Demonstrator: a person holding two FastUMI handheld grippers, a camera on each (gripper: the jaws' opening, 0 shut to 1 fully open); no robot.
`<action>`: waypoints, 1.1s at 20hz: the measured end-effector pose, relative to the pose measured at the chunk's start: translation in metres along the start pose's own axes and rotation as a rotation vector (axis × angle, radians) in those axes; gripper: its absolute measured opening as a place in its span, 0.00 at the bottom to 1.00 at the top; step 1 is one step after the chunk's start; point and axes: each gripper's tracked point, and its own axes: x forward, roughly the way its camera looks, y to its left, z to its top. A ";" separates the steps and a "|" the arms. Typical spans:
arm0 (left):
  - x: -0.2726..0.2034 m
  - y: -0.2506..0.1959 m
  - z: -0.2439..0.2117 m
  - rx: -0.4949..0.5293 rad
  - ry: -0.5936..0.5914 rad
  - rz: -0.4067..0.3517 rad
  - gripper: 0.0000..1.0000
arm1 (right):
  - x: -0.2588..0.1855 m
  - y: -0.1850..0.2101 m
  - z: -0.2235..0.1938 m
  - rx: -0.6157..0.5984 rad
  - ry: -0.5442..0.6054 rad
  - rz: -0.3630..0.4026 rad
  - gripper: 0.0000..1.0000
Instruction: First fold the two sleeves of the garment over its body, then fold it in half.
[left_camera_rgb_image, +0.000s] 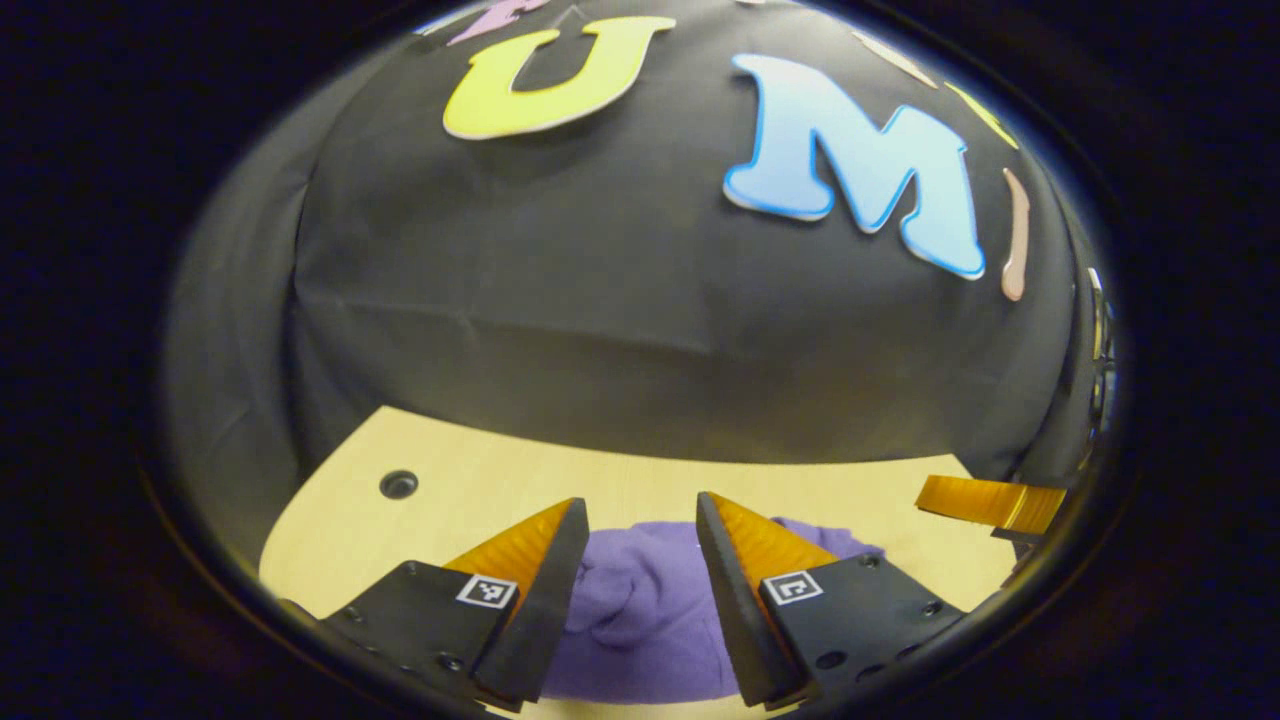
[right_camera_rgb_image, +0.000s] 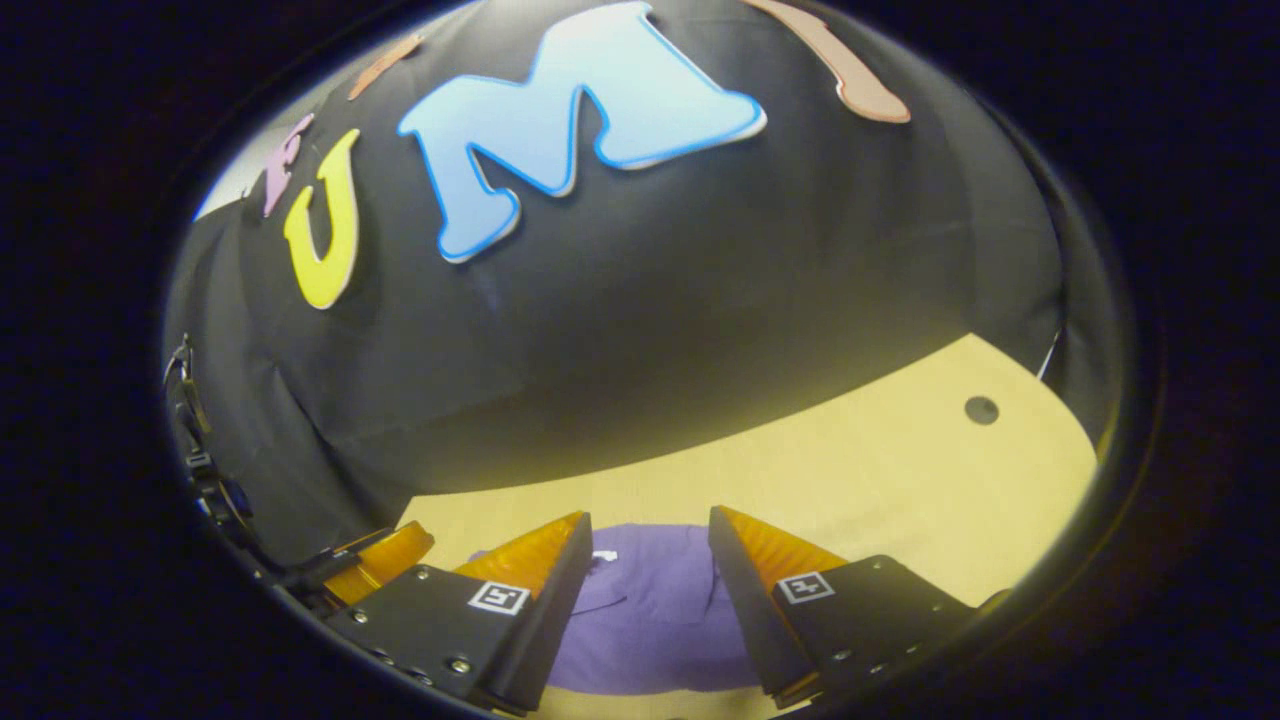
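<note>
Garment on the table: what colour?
Purple, plain; the garment shows best in the left gripper view, between that gripper's fingers.

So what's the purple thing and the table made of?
The purple garment looks like soft, matte knit cloth, maybe fleece: it bunches into rounded folds. The table looks like pale wood or wood-look laminate, smooth, with faint grain.
</note>
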 end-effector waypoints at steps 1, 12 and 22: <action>-0.017 -0.007 0.014 0.012 -0.026 -0.008 0.75 | -0.018 0.006 0.010 -0.014 -0.025 0.006 0.75; -0.221 -0.081 0.110 0.144 -0.296 -0.115 0.73 | -0.218 0.043 0.083 -0.108 -0.279 0.045 0.74; -0.327 -0.082 0.116 0.142 -0.361 -0.064 0.73 | -0.311 0.065 0.066 -0.195 -0.377 0.061 0.74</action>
